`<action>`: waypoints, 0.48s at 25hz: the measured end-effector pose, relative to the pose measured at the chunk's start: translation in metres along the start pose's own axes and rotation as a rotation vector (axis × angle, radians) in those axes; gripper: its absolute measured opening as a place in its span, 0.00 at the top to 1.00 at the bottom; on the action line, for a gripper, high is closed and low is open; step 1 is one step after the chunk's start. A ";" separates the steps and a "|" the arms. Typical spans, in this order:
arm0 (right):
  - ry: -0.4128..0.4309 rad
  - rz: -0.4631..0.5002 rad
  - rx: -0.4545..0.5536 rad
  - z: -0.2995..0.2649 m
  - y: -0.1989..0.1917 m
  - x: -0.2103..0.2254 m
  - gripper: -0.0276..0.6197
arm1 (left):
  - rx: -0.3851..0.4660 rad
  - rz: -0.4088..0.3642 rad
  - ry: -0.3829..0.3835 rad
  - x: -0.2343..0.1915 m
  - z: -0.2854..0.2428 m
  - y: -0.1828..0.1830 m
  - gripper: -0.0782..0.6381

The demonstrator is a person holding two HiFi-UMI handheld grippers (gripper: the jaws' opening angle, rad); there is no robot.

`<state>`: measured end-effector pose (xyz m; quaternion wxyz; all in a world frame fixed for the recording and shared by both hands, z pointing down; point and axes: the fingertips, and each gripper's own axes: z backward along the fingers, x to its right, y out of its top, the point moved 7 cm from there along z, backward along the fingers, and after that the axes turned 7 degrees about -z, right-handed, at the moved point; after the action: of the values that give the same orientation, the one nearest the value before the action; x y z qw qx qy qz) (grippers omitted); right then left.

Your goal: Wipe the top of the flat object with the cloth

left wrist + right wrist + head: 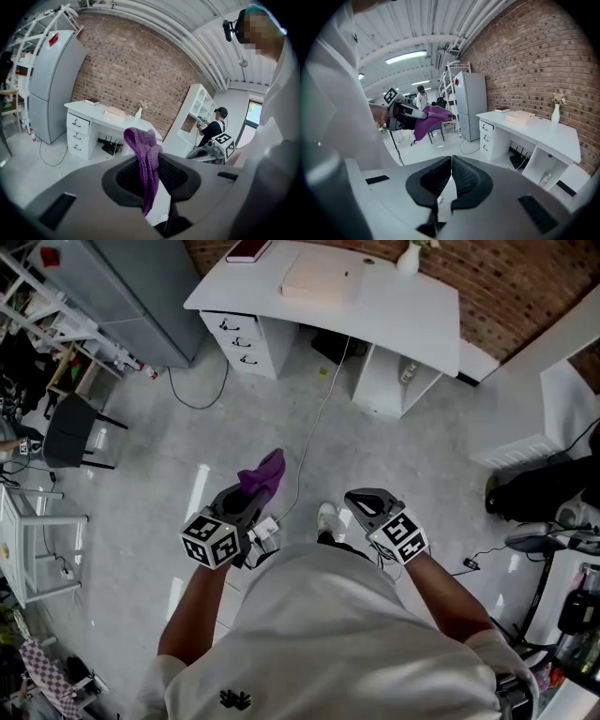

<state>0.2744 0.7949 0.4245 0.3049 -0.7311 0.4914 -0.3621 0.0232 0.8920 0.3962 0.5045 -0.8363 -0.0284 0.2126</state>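
A purple knitted cloth (263, 472) is pinched in my left gripper (246, 493), held at waist height over the floor; in the left gripper view the cloth (146, 161) hangs out between the shut jaws. My right gripper (364, 503) is shut with nothing in it, its jaws touching (451, 174). The flat pale box (321, 279) lies on the white desk (412, 320) some way ahead; the box (520, 117) also shows in the right gripper view, as does the cloth (429, 118) in the left gripper.
A white vase (408, 257) and a dark red book (247, 250) are on the desk. A cable (314, 427) runs across the floor. A grey fridge (117, 296) stands at left, a black chair (70, 432) beside it. Another person (214, 129) stands by a white shelf.
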 end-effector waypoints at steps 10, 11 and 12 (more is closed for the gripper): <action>0.028 -0.073 0.021 -0.003 0.016 0.143 0.89 | -0.007 -0.020 0.039 -0.012 -0.124 0.085 0.76; 0.032 -0.073 0.019 -0.002 0.015 0.153 0.86 | -0.007 -0.020 0.043 -0.011 -0.134 0.088 0.76; 0.034 -0.073 0.022 -0.003 0.015 0.161 0.80 | -0.006 -0.021 0.043 -0.012 -0.144 0.090 0.76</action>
<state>0.3058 0.6380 0.4510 0.2909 -0.7388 0.4657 -0.3907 0.0532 0.7248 0.3808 0.5047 -0.8418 -0.0270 0.1895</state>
